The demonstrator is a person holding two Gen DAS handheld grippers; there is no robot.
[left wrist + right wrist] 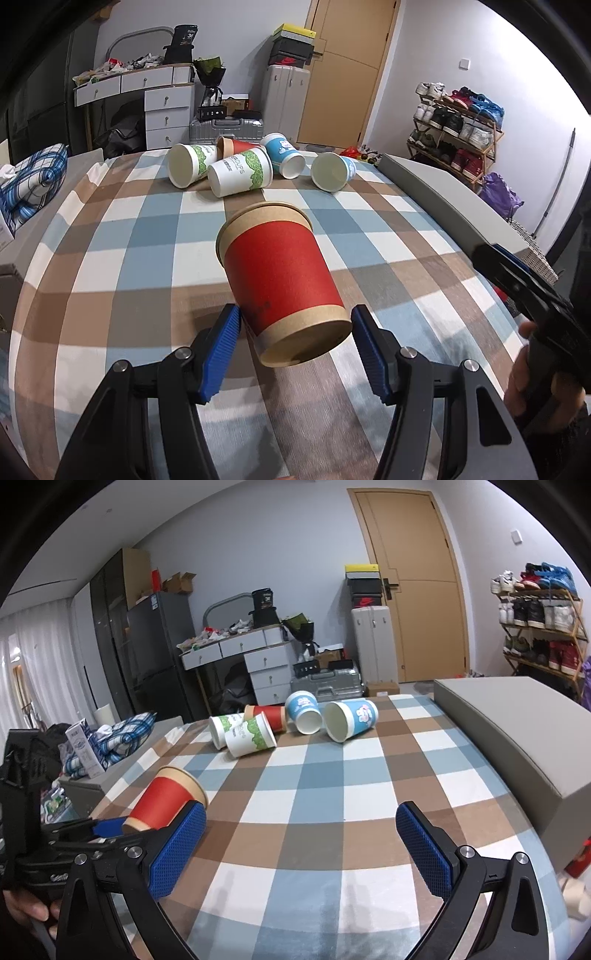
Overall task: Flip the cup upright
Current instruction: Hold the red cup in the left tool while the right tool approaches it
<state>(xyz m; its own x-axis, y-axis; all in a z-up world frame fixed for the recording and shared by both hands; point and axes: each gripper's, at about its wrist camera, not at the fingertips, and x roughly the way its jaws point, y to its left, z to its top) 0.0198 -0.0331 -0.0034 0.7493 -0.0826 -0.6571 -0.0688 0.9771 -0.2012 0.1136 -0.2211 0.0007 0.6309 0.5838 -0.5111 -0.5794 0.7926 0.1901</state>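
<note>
I am holding my left hand-held gripper low over the checked tablecloth on the tabletop, its blue pads spread wide. The red paper cup is lying tilted between them, its base pointing back toward the camera and its kraft-banded rim pointing away. The left pad is sitting right against the cup's lower side, though I cannot tell whether it is actually touching; the right pad is standing just clear of the base. Nothing is being gripped.

Farther ahead of this gripper, a cluster of tipped-over cups is lying at the far end of the cloth: two green-printed white cups, a second red cup behind them, and two blue cups off to the right.

To the right of the red paper cup, my right hand-held gripper is hovering over bare cloth, fingers parted widely and holding nothing. From its camera the cup is sitting beyond its left pad, resting at the left gripper's blue tips. A grey box is lying along the cloth's edge ahead of its right finger.
</note>
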